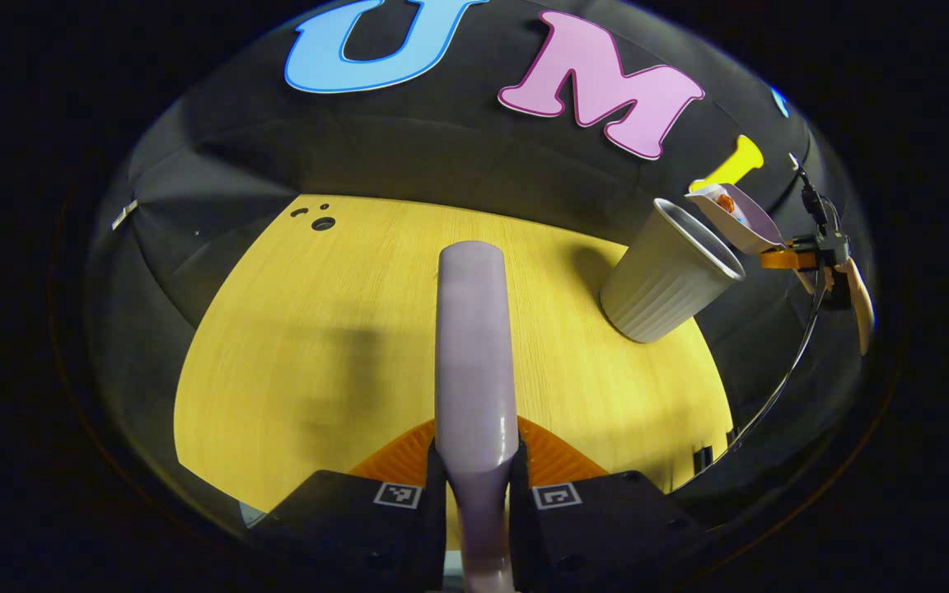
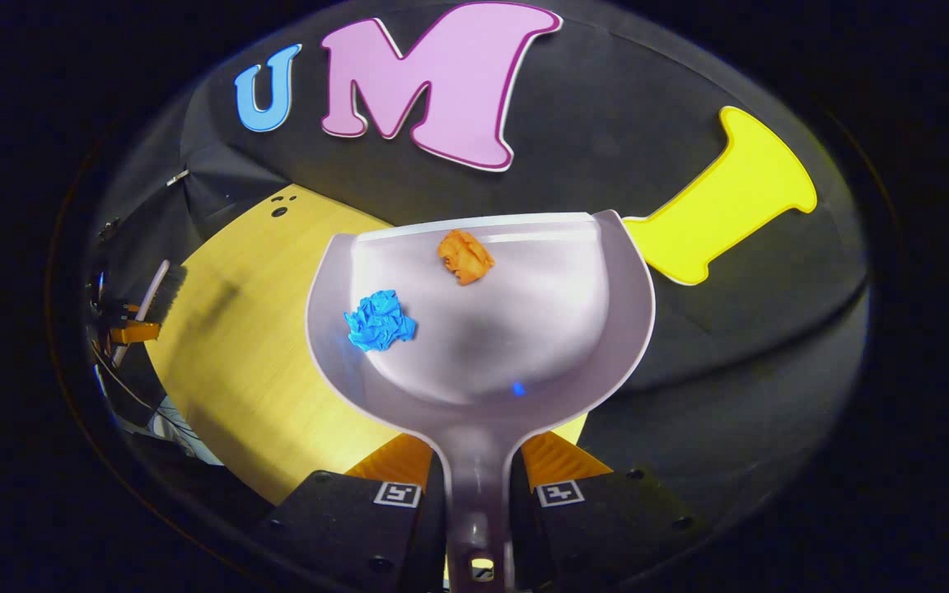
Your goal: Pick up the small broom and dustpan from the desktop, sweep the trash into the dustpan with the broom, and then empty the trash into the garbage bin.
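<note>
Above the table's (image 2: 236, 354) far edge, dustpan (image 2: 483, 329) held level in right gripper (image 2: 479, 494), jaws pinching its handle from both sides. Blue paper wad (image 2: 380, 321) and orange paper wad (image 2: 465, 256) lie apart inside the pan. Seen from the left gripper view, the pan sits tilted just over the rim of the ribbed garbage bin (image 1: 668, 276). Left gripper (image 1: 477, 494) jaws clamp the broom (image 1: 474, 362) handle over the yellow tabletop.
</note>
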A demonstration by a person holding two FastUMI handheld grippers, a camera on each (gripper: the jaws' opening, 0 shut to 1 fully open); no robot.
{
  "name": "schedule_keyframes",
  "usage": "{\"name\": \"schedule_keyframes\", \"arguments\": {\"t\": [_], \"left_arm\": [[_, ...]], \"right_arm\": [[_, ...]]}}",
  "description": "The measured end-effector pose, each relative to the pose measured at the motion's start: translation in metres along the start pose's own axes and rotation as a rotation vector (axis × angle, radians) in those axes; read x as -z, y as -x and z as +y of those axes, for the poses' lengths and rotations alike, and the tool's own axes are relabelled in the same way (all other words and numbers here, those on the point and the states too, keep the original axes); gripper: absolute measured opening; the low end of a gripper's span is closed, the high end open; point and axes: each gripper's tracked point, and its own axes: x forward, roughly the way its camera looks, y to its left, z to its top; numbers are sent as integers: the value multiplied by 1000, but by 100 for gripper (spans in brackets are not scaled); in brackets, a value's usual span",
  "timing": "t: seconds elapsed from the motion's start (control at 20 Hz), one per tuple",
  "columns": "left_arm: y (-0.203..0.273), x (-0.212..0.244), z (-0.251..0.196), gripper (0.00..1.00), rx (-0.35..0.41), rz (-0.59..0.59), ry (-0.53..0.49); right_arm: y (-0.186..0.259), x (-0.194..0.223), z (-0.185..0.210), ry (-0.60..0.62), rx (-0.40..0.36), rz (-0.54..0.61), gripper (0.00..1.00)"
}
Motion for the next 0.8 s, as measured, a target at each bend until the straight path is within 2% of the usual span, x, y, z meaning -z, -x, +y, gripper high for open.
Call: {"name": "schedule_keyframes", "arguments": {"t": [0.15,0.2,0.25,0.3,0.35,0.4,0.45,0.5,0.6,0.7,0.75,0.8], "left_arm": [[-2,0,-3,33,-16,7,18],[-2,0,-2,35,-20,9,23],[-1,1,-1,35,-27,10,27],[0,1,1,33,-36,8,32],[2,1,2,33,-44,4,39],[3,1,3,33,-51,0,48],[4,2,4,34,-59,-2,57],[6,3,6,33,-67,-5,62],[10,6,11,36,-91,-10,72],[15,8,16,33,-105,-14,93],[17,8,18,34,-111,-14,102],[18,9,20,34,-121,-15,110]], "right_arm": [[4,0,0,28,-1,32,32],[3,-1,0,56,11,46,40],[3,-3,0,88,21,62,36],[5,-4,-2,129,36,79,40],[5,-7,-7,193,65,91,31],[4,-11,-11,260,95,107,36],[2,-10,-16,324,118,119,32],[-2,-7,-19,380,131,131,36],[-11,-3,-20,462,144,153,36],[-17,-3,-25,535,168,172,36],[-23,-3,-26,579,181,178,40],[-25,-5,-28,624,198,189,36]]}}
